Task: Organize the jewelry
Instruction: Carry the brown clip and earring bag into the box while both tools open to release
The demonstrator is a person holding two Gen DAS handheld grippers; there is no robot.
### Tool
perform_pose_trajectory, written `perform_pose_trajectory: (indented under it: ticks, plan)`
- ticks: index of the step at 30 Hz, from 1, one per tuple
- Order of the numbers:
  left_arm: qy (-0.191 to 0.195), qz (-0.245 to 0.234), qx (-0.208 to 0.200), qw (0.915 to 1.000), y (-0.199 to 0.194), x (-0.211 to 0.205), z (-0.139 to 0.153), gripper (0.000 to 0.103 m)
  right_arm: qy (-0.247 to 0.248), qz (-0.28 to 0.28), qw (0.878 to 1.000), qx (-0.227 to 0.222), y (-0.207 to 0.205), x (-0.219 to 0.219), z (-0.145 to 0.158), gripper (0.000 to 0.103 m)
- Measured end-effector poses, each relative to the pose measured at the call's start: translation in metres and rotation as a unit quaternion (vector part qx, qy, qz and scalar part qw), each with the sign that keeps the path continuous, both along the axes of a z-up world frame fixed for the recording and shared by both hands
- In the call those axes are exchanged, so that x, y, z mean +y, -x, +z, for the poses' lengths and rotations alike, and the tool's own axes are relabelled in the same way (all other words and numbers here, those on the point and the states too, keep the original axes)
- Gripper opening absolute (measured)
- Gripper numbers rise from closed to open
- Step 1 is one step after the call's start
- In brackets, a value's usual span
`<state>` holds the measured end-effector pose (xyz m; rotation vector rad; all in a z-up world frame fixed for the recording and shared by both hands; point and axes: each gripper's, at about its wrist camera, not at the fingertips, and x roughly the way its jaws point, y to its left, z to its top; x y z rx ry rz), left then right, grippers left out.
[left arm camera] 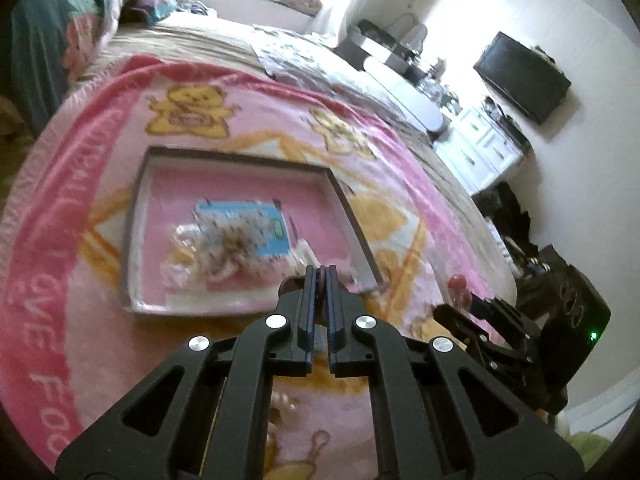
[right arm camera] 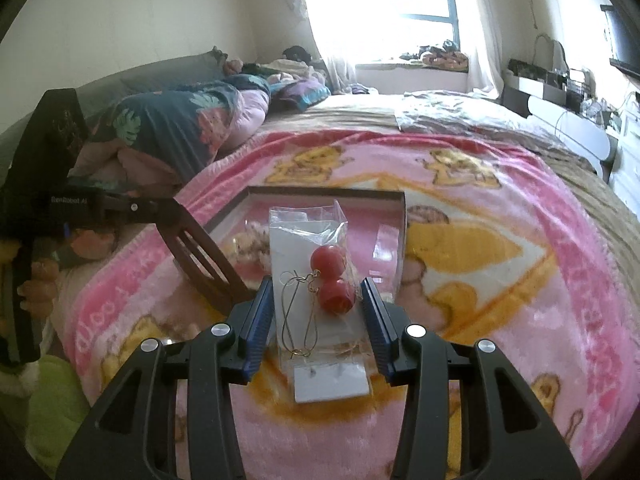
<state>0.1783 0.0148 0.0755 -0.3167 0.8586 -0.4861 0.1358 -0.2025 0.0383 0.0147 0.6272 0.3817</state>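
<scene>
Earring packet (right arm camera: 320,300) between right gripper (right arm camera: 320,304) pads.

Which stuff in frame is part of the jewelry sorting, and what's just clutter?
Job:
- earring packet, held in the right gripper
- brown slotted piece, clamped in the left gripper
- tray
- jewelry packets in the tray

Lying about:
- pink blanket
- bedding heap
- wall TV
- windowsill clutter
</scene>
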Motion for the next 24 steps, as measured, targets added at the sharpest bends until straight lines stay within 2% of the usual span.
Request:
perform_pose_trajectory:
  ticks: [10, 17, 24]
  plan:
    - [-0.019, 0.056, -0.025, 0.9980, -0.028, 0.023, 0.020, 0.000, 0.013, -0.001, 1.000, -0.019, -0.028, 0.013, 0.018, 0.042]
    - [-0.035, 0.069, -0.027, 0.9967, -0.042, 0.023, 0.012, 0.000, 0.017, -0.005, 1.000, -0.016, -0.049, 0.019, 0.015, 0.042]
    - [-0.036, 0.072, -0.024, 0.9964, -0.052, 0.020, 0.000, 0.000, 0.025, -0.019, 0.999, 0.007, -0.074, 0.022, -0.002, 0.042]
